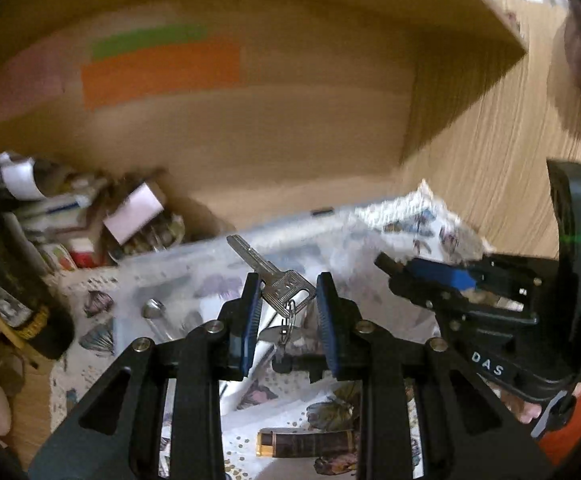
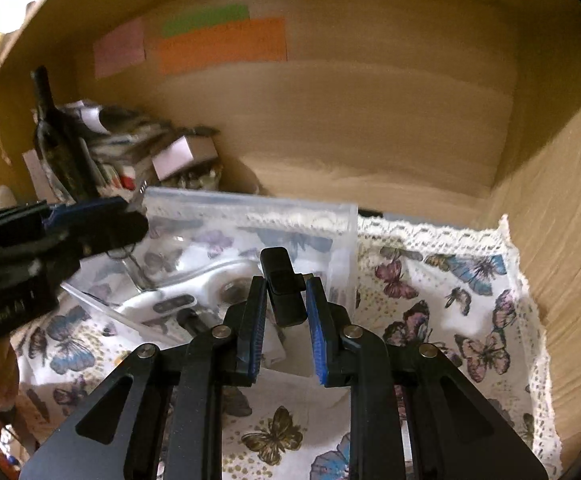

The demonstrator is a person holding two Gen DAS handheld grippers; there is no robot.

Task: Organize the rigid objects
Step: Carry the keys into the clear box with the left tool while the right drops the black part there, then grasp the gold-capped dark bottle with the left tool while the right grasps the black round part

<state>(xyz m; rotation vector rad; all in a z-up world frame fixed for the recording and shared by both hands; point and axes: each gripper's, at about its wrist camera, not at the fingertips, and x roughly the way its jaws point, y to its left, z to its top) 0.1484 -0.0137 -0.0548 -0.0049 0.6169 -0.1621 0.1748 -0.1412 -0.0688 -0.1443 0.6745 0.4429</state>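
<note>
The clutter pile [image 1: 90,220] far left of the jaws is blurred; the brown tube [image 1: 306,442] beneath them is half-hidden.

One silver metal key [image 1: 268,276] on one small metal ring [image 1: 289,317]. One small black plastic rectangular block [image 2: 284,285]. One clear plastic storage box [image 2: 250,216], with one white plastic handled tool [image 2: 194,294] lying in it. One white cloth printed with butterflies and edged in lace [image 2: 450,280]. One dark glass wine bottle [image 2: 60,148]. One brown cylindrical lighter with a gold end [image 1: 306,442]. One round-headed metal piece [image 1: 154,312], too blurred to identify. Three coloured paper rectangles stuck on the wooden back panel: one pale pink [image 2: 119,48], one green [image 2: 206,20], one orange [image 2: 222,46]. One heap of paper and cardboard items [image 2: 162,148], too blurred to count. Two black two-finger grippers with blue pads: left gripper [image 1: 286,294], right gripper [image 2: 286,300].
</note>
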